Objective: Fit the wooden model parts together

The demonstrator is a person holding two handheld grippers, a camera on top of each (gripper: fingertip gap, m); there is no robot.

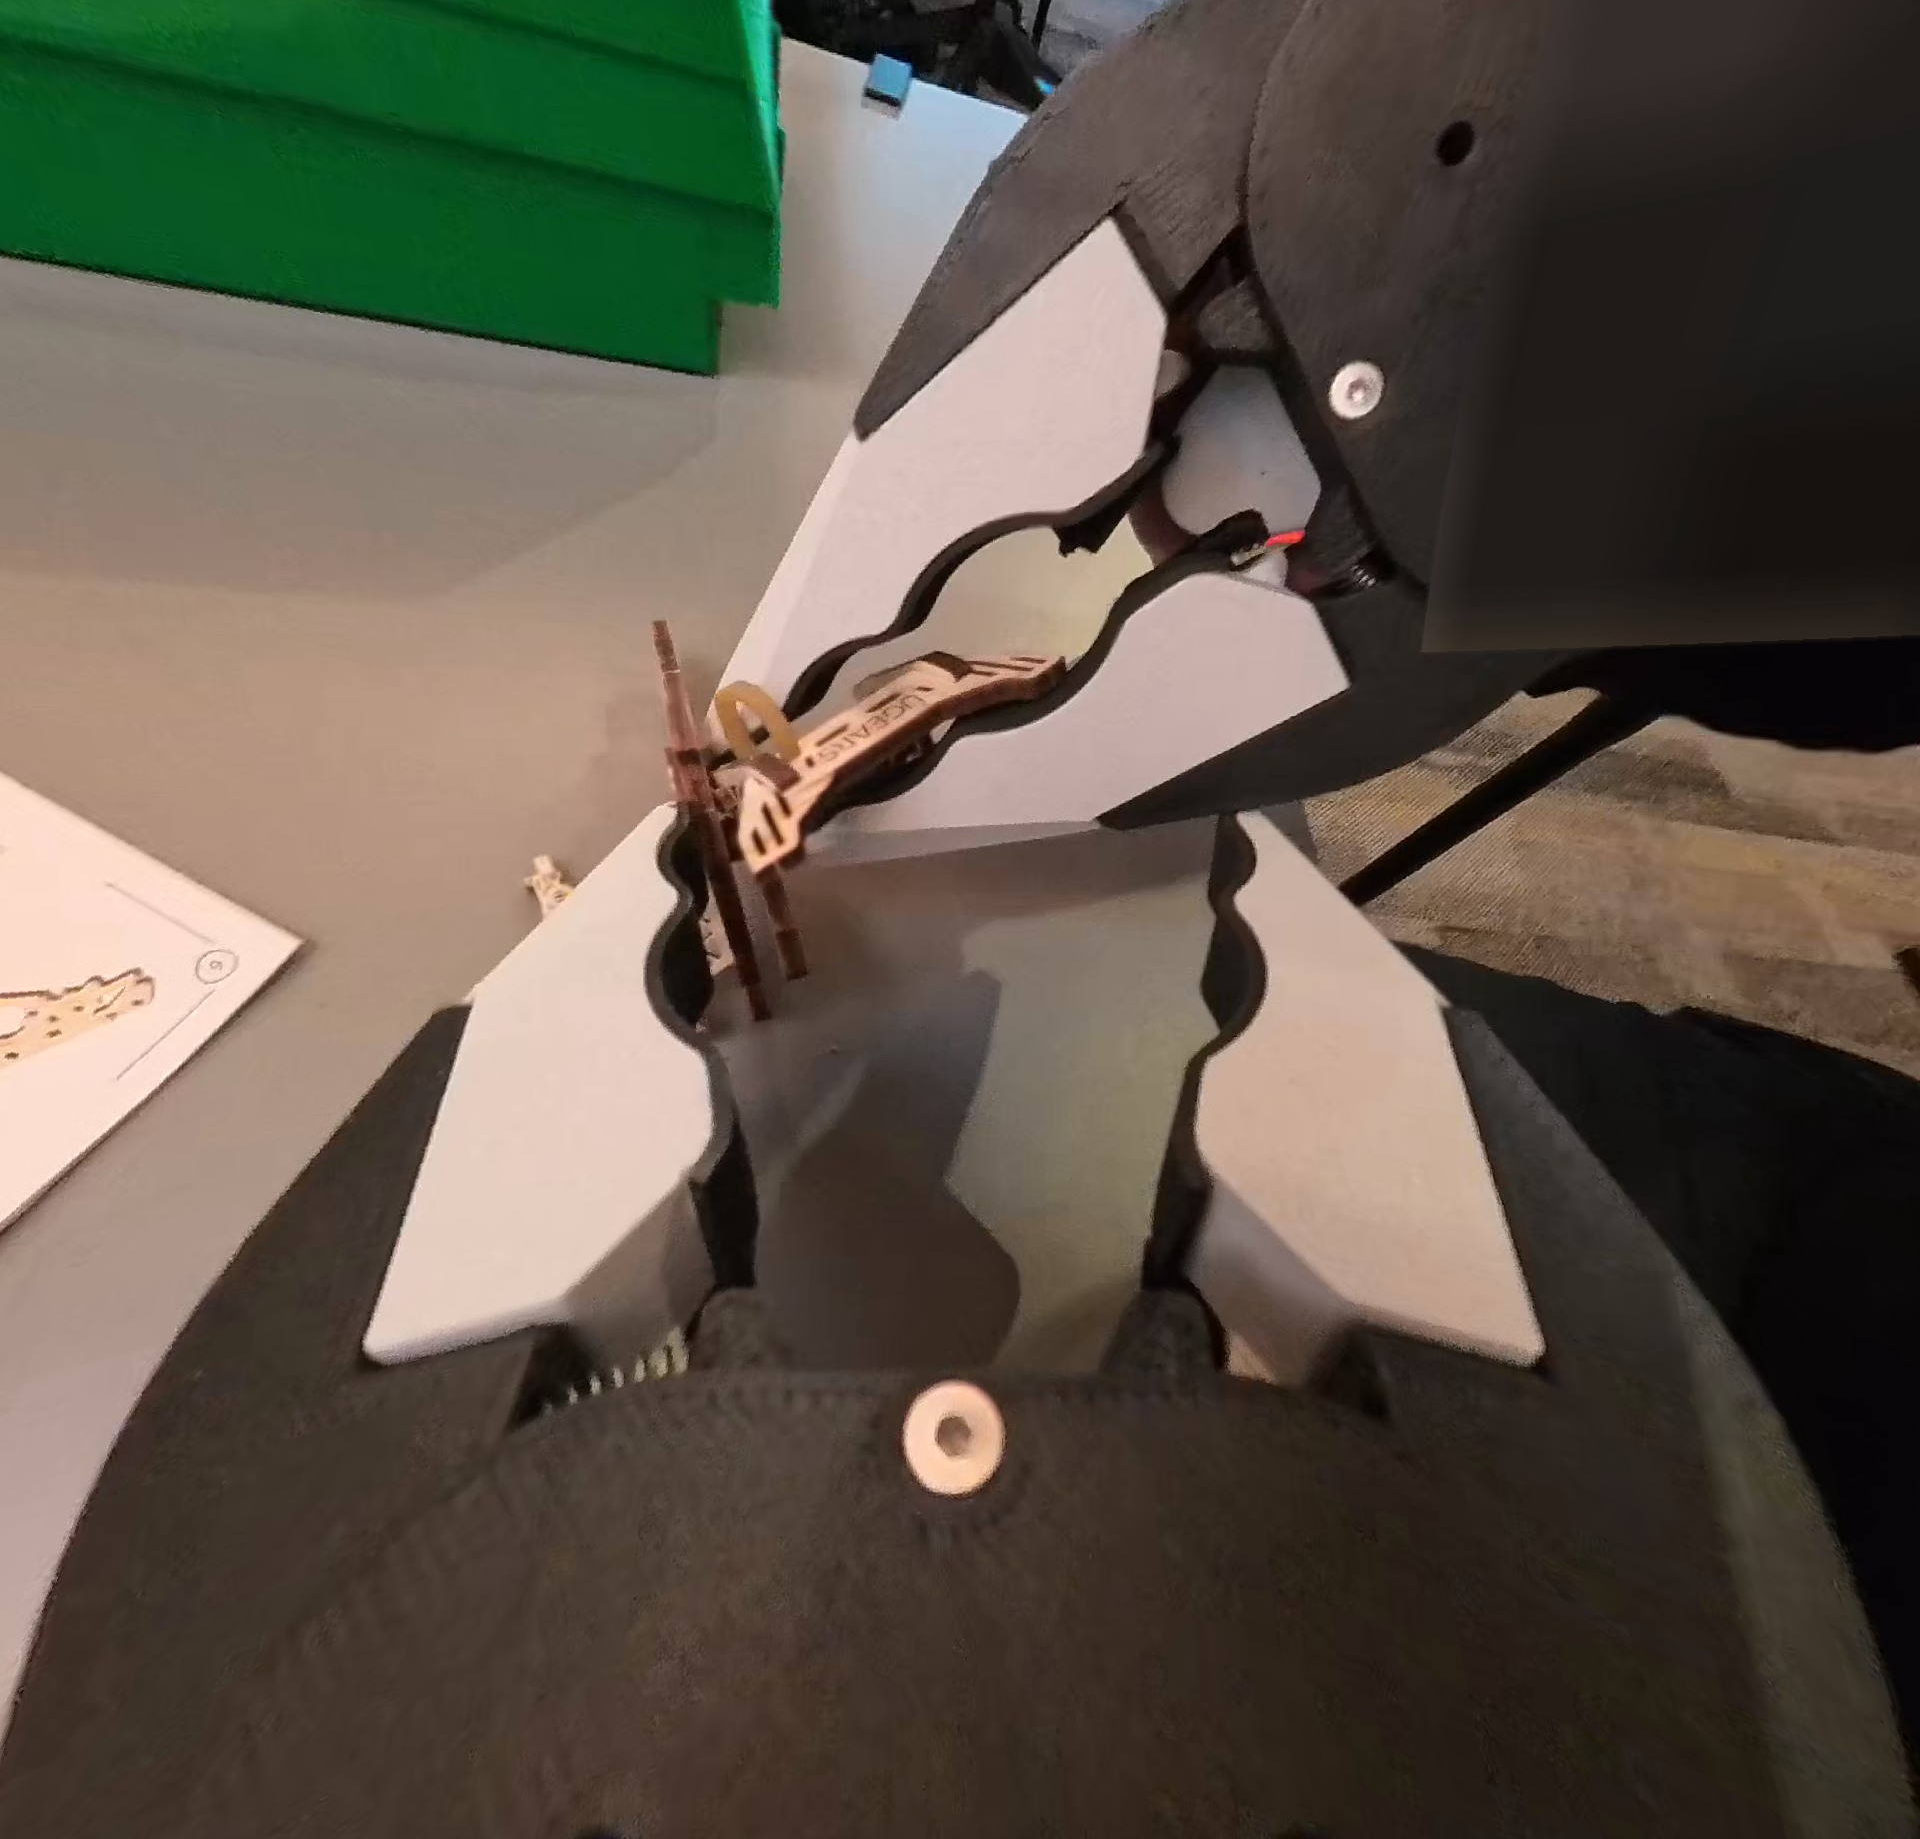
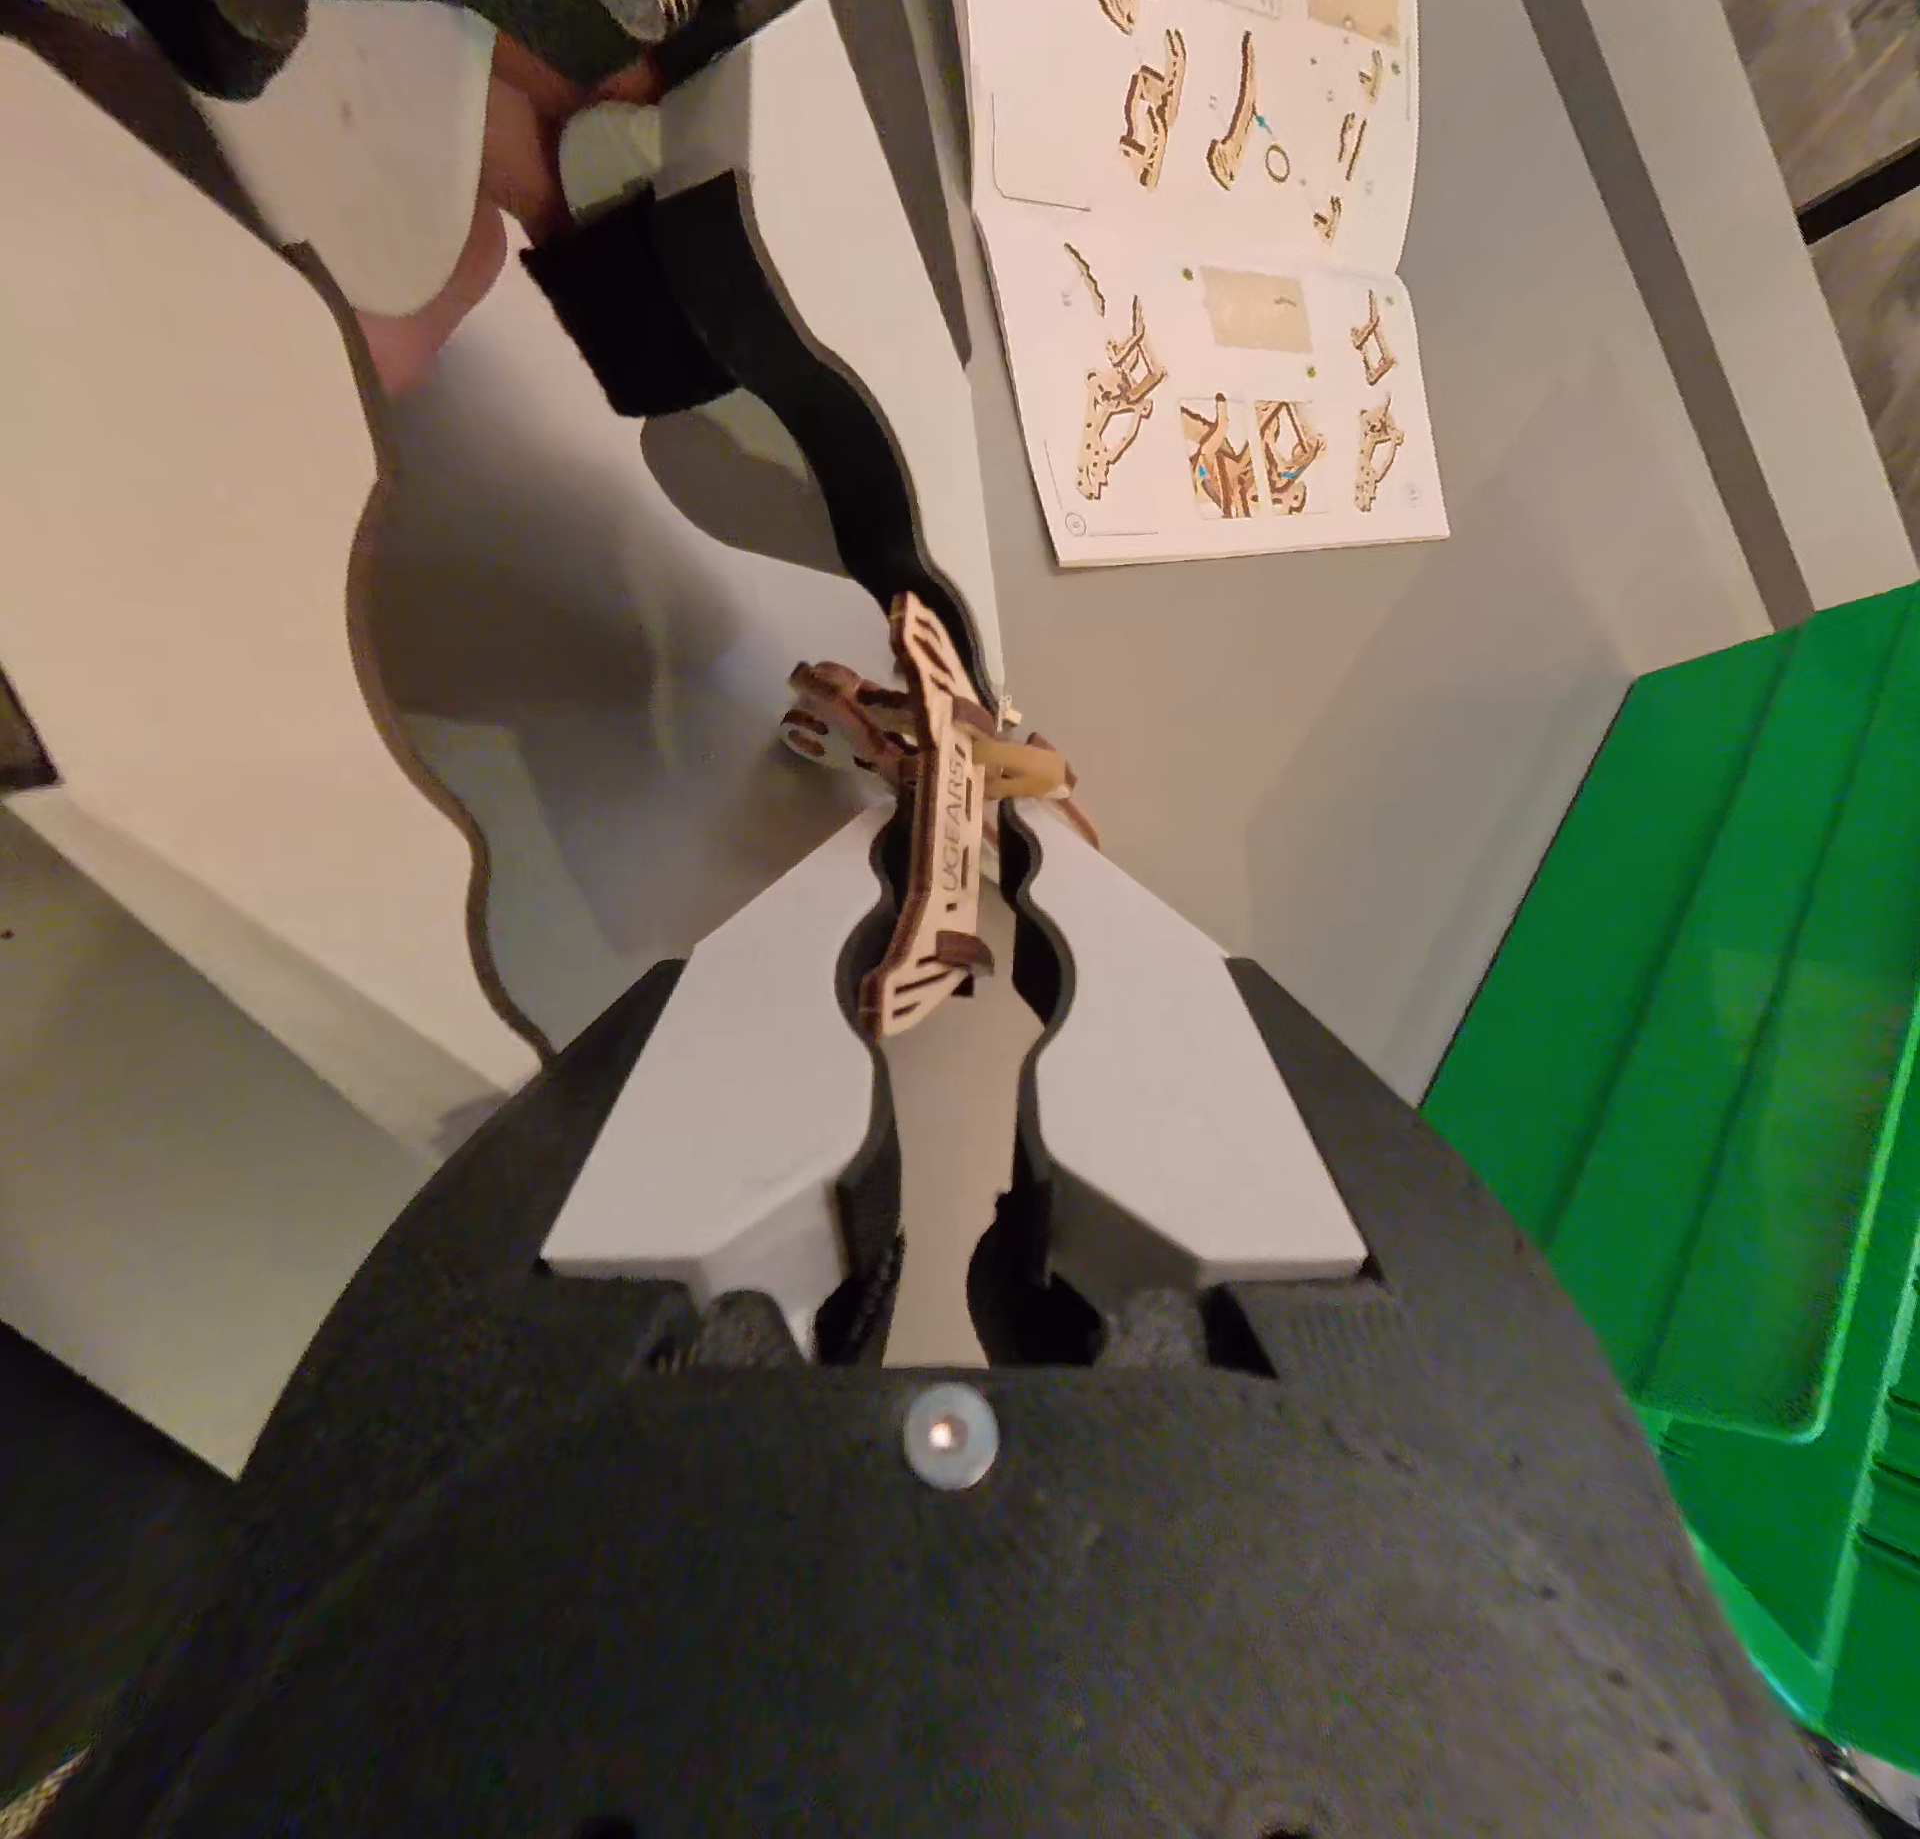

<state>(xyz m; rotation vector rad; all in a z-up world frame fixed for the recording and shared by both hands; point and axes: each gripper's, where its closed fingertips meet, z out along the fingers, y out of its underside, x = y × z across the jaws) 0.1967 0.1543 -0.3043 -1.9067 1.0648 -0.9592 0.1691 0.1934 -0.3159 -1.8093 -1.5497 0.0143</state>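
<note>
A small wooden model (image 1: 914,719) of light plywood, with dark brown upright struts (image 1: 681,750) and a yellowish rubber band (image 1: 753,719), is held above the grey table. My right gripper (image 2: 945,833) is shut on the model's light flat plate (image 2: 951,854). In the left wrist view it reaches in from the upper right (image 1: 790,750). My left gripper (image 1: 951,844) is wide open. The dark struts stand just inside its left finger (image 1: 582,1010). In the right wrist view that finger's black pad (image 2: 810,439) lies beside the model.
Stacked green bins (image 1: 416,127) stand at the back of the grey table (image 1: 312,594) and show at the right in the right wrist view (image 2: 1714,1062). An open instruction booklet (image 2: 1216,231) lies flat. A small loose wooden piece (image 1: 549,880) lies by my left finger. The small loose wooden piece (image 1: 549,880) is about 4 centimetres from both grippers' fingertips.
</note>
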